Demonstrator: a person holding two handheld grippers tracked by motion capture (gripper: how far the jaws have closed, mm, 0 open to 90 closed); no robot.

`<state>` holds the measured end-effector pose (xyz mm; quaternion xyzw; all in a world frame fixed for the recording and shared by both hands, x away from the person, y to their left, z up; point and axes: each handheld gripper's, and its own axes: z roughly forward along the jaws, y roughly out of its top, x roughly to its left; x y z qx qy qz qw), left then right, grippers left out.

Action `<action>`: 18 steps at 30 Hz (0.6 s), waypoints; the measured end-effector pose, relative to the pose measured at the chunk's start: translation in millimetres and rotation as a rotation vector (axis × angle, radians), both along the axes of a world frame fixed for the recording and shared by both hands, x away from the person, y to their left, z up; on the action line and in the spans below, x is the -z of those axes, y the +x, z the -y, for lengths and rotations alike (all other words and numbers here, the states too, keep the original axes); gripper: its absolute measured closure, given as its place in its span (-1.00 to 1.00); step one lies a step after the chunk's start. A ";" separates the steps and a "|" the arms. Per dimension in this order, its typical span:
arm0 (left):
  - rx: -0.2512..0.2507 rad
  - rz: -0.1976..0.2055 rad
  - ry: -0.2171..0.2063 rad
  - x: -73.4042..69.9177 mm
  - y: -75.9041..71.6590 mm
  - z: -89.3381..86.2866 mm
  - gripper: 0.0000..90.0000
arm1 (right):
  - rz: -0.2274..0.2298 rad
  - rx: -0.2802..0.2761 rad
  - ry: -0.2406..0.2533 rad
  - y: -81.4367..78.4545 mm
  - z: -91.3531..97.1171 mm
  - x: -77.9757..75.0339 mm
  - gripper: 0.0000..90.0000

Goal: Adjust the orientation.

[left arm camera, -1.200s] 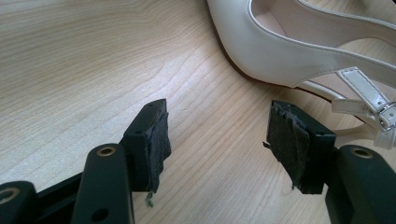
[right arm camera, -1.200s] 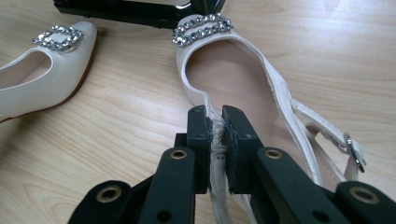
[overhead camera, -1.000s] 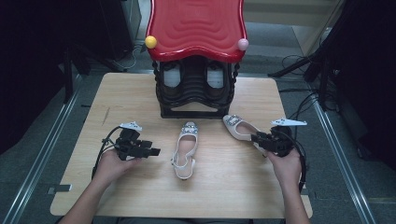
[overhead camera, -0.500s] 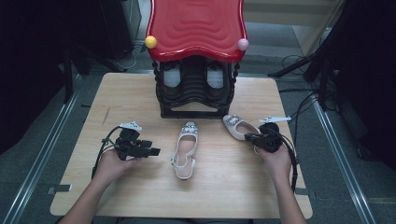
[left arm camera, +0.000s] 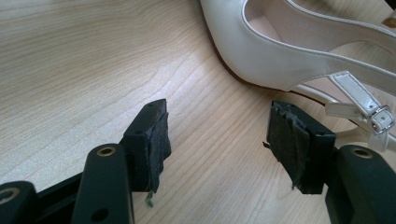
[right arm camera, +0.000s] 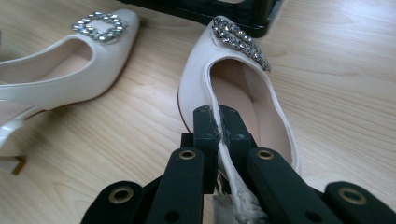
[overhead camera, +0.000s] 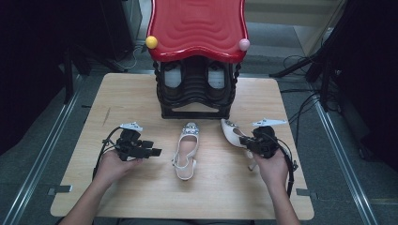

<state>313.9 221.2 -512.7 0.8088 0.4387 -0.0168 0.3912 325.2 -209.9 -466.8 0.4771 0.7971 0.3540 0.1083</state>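
On the pale wooden worktop (overhead camera: 141, 187), the right tongs (right arm camera: 219, 122) have just closed, pinching a white shoe's (right arm camera: 243, 88) side rim. Left tongs (left arm camera: 217, 140) gape wide, holding nothing, beside the other shoe (left arm camera: 280, 51). Dark floor surrounds everything.

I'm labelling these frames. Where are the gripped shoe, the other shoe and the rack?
Gripped shoe (right arm camera: 243, 39), right gripper view, jewelled toe.
Other shoe (overhead camera: 187, 150), high view, insole.
Rack (overhead camera: 197, 23), high view, red top.

The left tongs (overhead camera: 155, 152) are resting low near the table's (overhead camera: 141, 206) left edge, jaws standing wide apart with nothing between them, forearm coming in from the near edge. The right tongs (overhead camera: 245, 142) are sitting toward the right edge, jaws having just been closing, now pinching a shoe's (right arm camera: 233, 88) side wall.
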 end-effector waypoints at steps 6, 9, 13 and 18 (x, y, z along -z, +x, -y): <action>0.000 0.003 -0.004 -0.2 -0.2 0.1 -0.13 | -0.015 -0.031 0.014 -2.3 -20.1 2.3 0.97; 0.003 0.003 -0.002 0.1 -0.2 1.0 -0.13 | -0.034 -0.043 0.035 -2.9 -27.8 4.8 0.97; 0.006 0.004 -0.002 0.2 -0.5 2.0 -0.13 | -0.044 -0.059 0.024 -5.3 -38.7 7.3 0.97; 0.007 0.005 0.001 0.4 -0.7 3.1 -0.13 | -0.064 -0.074 0.013 -8.0 -50.0 11.6 0.96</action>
